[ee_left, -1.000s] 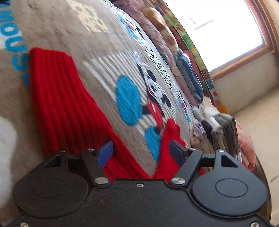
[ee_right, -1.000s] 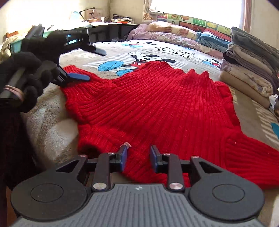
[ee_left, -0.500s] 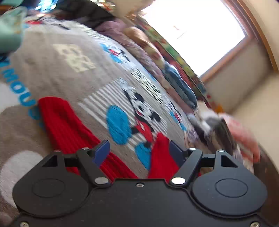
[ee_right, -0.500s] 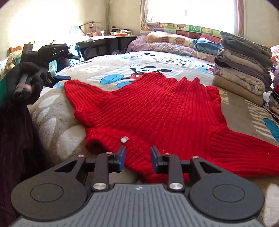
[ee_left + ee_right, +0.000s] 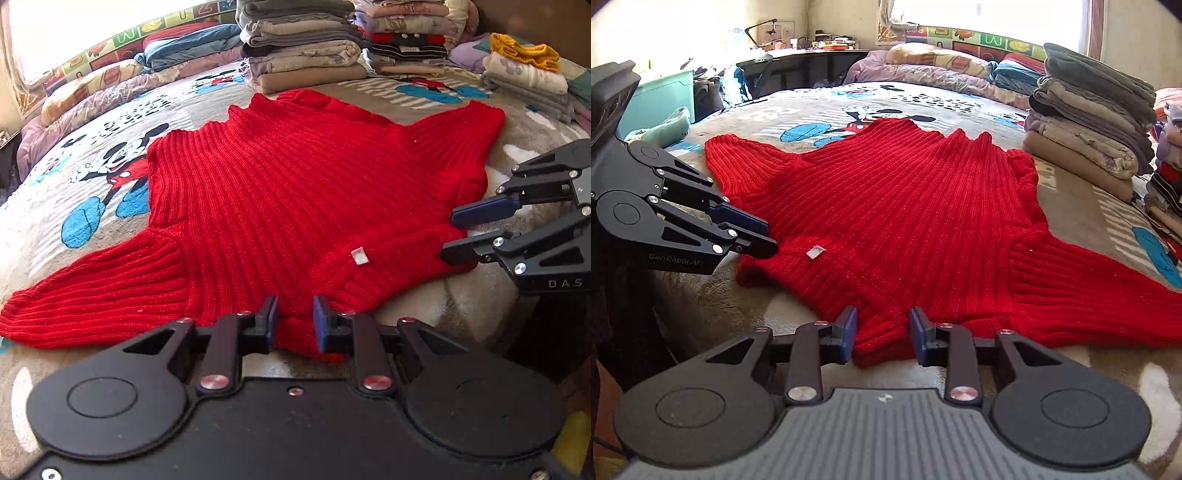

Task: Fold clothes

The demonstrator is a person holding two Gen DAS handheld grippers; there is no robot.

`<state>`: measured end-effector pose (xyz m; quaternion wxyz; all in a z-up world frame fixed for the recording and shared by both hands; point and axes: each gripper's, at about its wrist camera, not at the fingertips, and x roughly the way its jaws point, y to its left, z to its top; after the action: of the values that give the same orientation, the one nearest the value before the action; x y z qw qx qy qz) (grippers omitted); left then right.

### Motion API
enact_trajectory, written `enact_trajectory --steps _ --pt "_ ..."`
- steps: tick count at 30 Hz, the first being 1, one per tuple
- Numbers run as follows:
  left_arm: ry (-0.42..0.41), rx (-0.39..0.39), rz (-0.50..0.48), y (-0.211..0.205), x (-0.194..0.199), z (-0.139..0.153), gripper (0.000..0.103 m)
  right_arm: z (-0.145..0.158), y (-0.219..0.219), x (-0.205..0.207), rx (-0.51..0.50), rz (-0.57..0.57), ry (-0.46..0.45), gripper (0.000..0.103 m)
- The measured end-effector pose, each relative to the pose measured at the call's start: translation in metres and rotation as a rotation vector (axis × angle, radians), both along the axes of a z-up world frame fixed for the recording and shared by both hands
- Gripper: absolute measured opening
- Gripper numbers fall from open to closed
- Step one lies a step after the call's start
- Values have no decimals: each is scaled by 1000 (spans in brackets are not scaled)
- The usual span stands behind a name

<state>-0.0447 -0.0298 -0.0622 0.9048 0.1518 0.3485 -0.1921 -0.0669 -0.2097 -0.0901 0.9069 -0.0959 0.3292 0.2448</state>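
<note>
A red ribbed sweater (image 5: 295,192) lies spread flat on the bed, sleeves out to both sides, a small white tag near the collar; it also shows in the right wrist view (image 5: 905,221). My left gripper (image 5: 293,326) is open, its fingers on either side of the near collar edge. My right gripper (image 5: 882,334) is open around the near edge further right. Each gripper shows in the other's view, the right one (image 5: 454,234) and the left one (image 5: 764,236), both at the sweater's edge.
The Mickey Mouse blanket (image 5: 92,173) covers the bed. Stacks of folded clothes (image 5: 303,51) stand behind the sweater, also in the right wrist view (image 5: 1089,110). Pillows (image 5: 931,62) lie by the window. A desk (image 5: 812,55) stands at the far left.
My left gripper has swung from the left sleeve to the sweater's near collar edge and narrowed its jaws. My right gripper has opened a little wider at the near edge.
</note>
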Motion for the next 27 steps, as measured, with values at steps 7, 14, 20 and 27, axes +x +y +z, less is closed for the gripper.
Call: enact_trajectory --steps 7,14,20,27 --pt "127 127 -51 -31 10 -5 52 -4 3 8 -1 29 55 35" --pt "123 -347 145 11 54 79 65 24 -33 15 263 -49 -14 33" --pt "81 -654 290 41 104 111 70 32 -75 51 442 -189 -65 34" --pt "34 -574 406 62 174 94 70 24 -112 116 549 -305 -102 35"
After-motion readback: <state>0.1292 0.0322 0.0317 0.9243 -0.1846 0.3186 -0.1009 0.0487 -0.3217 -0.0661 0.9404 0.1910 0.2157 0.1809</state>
